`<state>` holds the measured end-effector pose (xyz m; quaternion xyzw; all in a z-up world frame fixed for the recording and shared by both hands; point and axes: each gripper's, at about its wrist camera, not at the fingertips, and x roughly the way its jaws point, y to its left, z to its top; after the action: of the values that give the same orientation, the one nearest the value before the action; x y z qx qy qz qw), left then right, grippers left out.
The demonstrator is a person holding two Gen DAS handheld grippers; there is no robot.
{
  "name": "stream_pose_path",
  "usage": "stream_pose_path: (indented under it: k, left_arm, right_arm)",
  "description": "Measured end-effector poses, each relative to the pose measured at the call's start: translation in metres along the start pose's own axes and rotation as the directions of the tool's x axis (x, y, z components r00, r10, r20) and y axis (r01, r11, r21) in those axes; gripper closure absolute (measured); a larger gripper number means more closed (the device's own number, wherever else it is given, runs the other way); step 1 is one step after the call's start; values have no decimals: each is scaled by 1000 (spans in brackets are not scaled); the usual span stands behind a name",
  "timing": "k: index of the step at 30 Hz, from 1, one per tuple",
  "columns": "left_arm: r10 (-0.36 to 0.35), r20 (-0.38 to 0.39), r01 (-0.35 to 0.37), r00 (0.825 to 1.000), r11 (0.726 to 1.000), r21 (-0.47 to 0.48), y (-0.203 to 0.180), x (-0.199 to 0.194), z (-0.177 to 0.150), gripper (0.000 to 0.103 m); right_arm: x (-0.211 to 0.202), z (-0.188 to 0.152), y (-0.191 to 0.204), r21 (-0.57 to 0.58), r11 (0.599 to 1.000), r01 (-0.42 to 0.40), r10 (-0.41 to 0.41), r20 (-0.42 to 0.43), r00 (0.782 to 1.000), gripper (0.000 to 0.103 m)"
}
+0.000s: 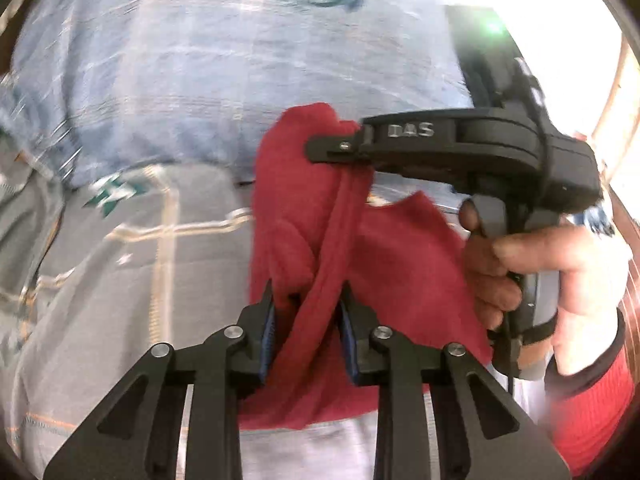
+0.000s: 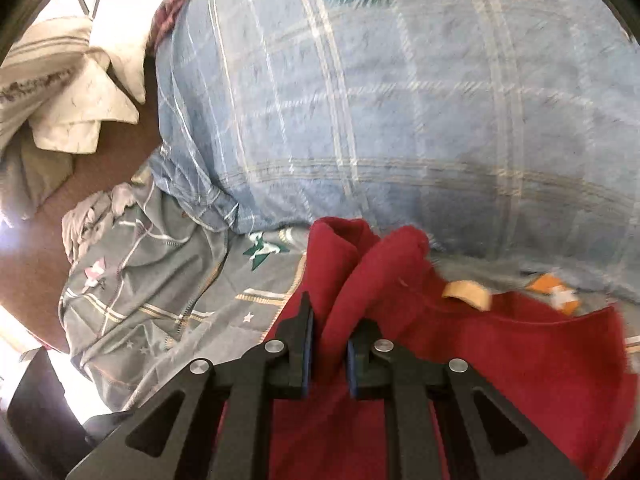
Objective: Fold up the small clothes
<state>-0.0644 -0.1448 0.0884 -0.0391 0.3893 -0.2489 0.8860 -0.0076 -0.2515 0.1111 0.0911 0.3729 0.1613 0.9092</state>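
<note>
A small red garment hangs bunched between both grippers above the bed. My left gripper is shut on a twisted fold of it. In the left wrist view my right gripper comes in from the right, held by a hand, and pinches the garment's upper edge. In the right wrist view my right gripper is shut on a raised fold of the red garment, which has a tan label near its edge.
A blue plaid bedcover fills the background, with a grey plaid sheet to the left. White and cream pillows lie at the far left on a brown surface. A person's hand grips the right tool.
</note>
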Motion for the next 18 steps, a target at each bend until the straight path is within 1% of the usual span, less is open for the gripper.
stream_pose_path:
  k: [2, 5, 9, 12, 15, 18]
  left_arm:
    - [-26, 4, 26, 1000, 999, 44, -24, -1, 6, 82]
    - [-45, 0, 45, 999, 994, 97, -53, 4, 13, 83]
    - [-97, -38, 101, 995, 986, 136, -86, 25, 18, 83]
    - [-121, -77, 133, 990, 977, 168, -110, 42, 13, 84]
    - [-128, -118, 149, 985, 969, 195, -131, 62, 4, 84]
    - [-134, -153, 164, 979, 965, 205, -143, 82, -5, 84]
  right_arm:
    - [-19, 1, -11, -2, 1000, 32, -31, 18, 999, 91]
    - [-43, -1, -32, 16, 997, 74, -74, 36, 997, 91]
    - [-71, -10, -65, 57, 991, 121, -124, 55, 991, 91]
    - [-85, -18, -87, 82, 984, 155, -160, 60, 985, 92]
    - [-97, -32, -110, 113, 977, 182, -189, 59, 980, 92]
    - [-102, -49, -135, 155, 967, 201, -211, 49, 976, 92]
